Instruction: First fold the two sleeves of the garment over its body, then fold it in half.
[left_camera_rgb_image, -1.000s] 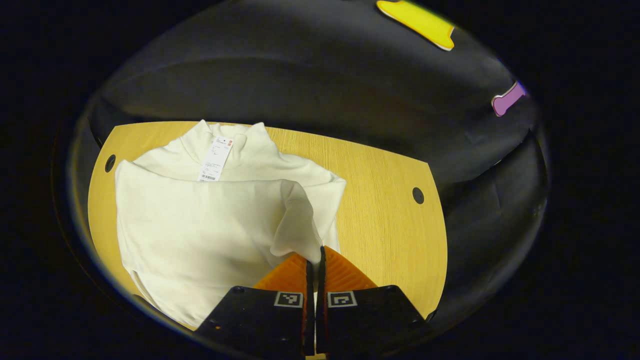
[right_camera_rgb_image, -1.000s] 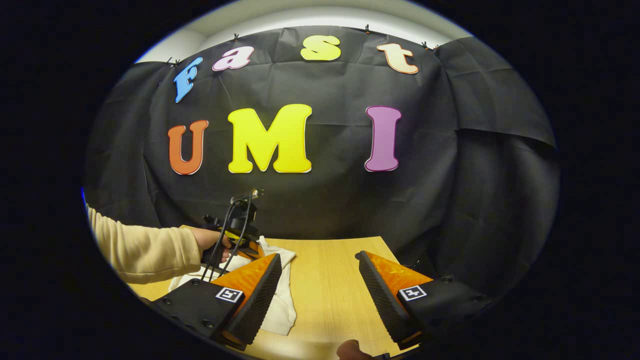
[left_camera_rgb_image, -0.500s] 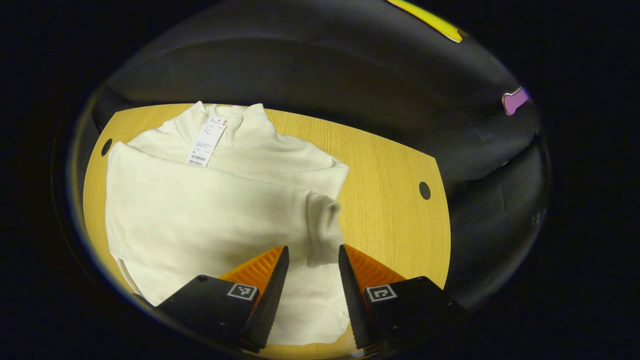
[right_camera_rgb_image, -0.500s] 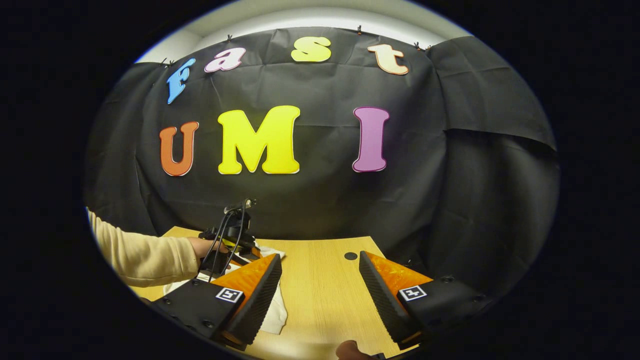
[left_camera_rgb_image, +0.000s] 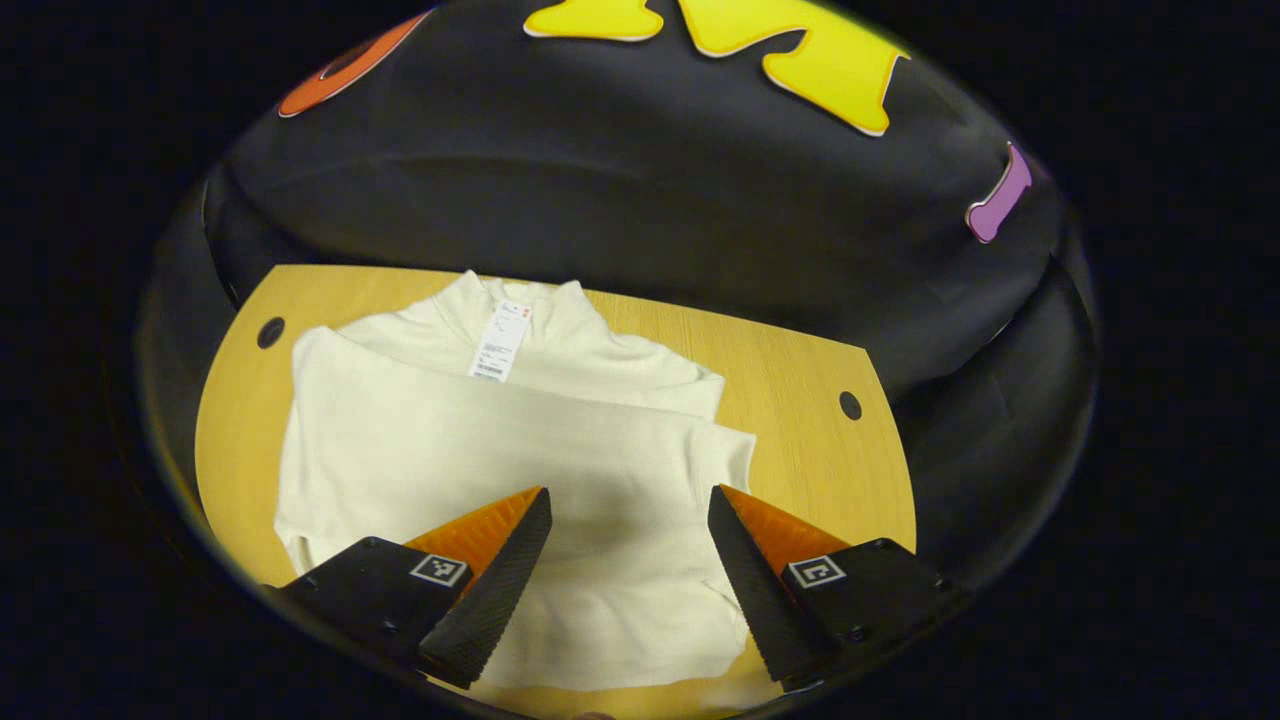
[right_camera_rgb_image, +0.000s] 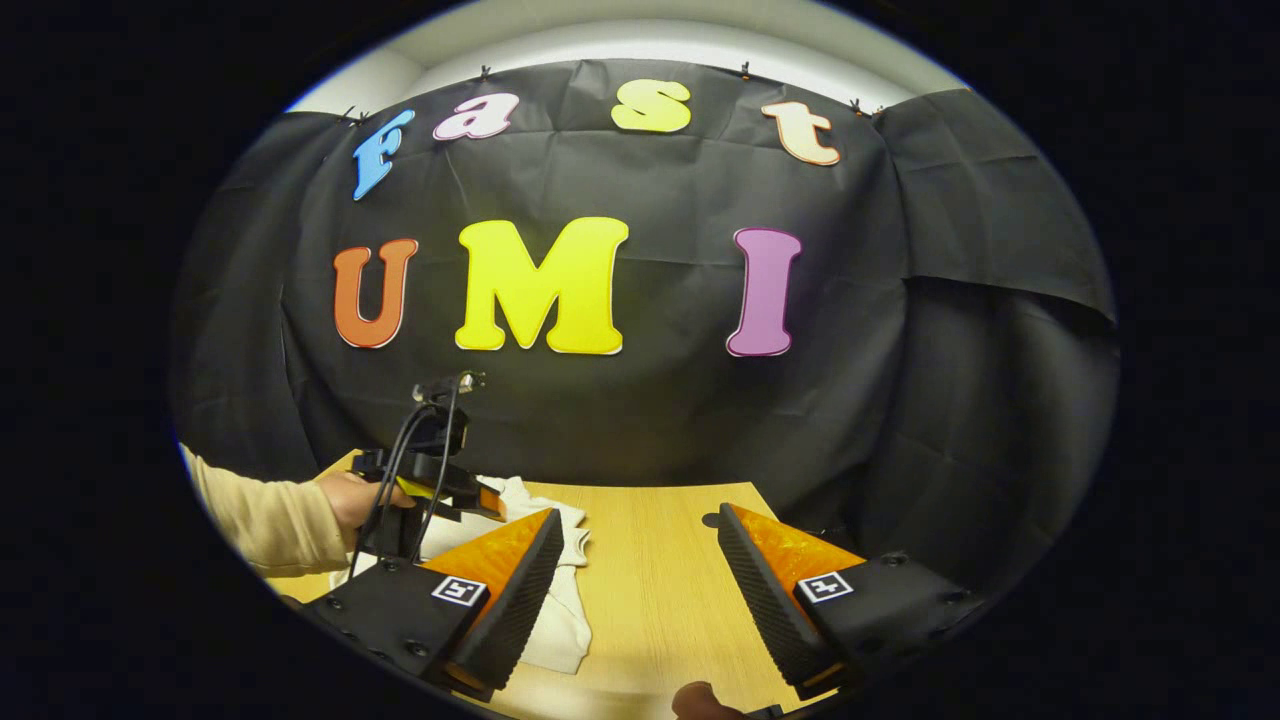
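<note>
A white long-sleeved garment (left_camera_rgb_image: 480, 440) lies flat on the wooden table (left_camera_rgb_image: 800, 440), collar toward the wall, a paper tag (left_camera_rgb_image: 500, 343) at its neck. A sleeve (left_camera_rgb_image: 600, 455) is folded across its body, the cuff near the garment's right edge. My left gripper (left_camera_rgb_image: 628, 510) hovers open above the lower part of the garment, nothing between its fingers. In the right gripper view, my right gripper (right_camera_rgb_image: 640, 535) stands open over bare table, to the right of the garment (right_camera_rgb_image: 560, 600). The left gripper (right_camera_rgb_image: 440, 485) appears there too, held by a hand (right_camera_rgb_image: 350, 497) above the cloth.
Two round holes (left_camera_rgb_image: 269, 332) (left_camera_rgb_image: 850, 405) mark the table's far corners. The black cloth wall (right_camera_rgb_image: 650, 400) rises right behind the table. A cream sleeve (right_camera_rgb_image: 250, 510) of the person reaches in from the left. A fingertip (right_camera_rgb_image: 700, 700) shows at the bottom edge.
My left gripper opened and let go of the sleeve cuff, which now lies flat on the body. It then lifted and drew back. The right gripper stayed almost still.
</note>
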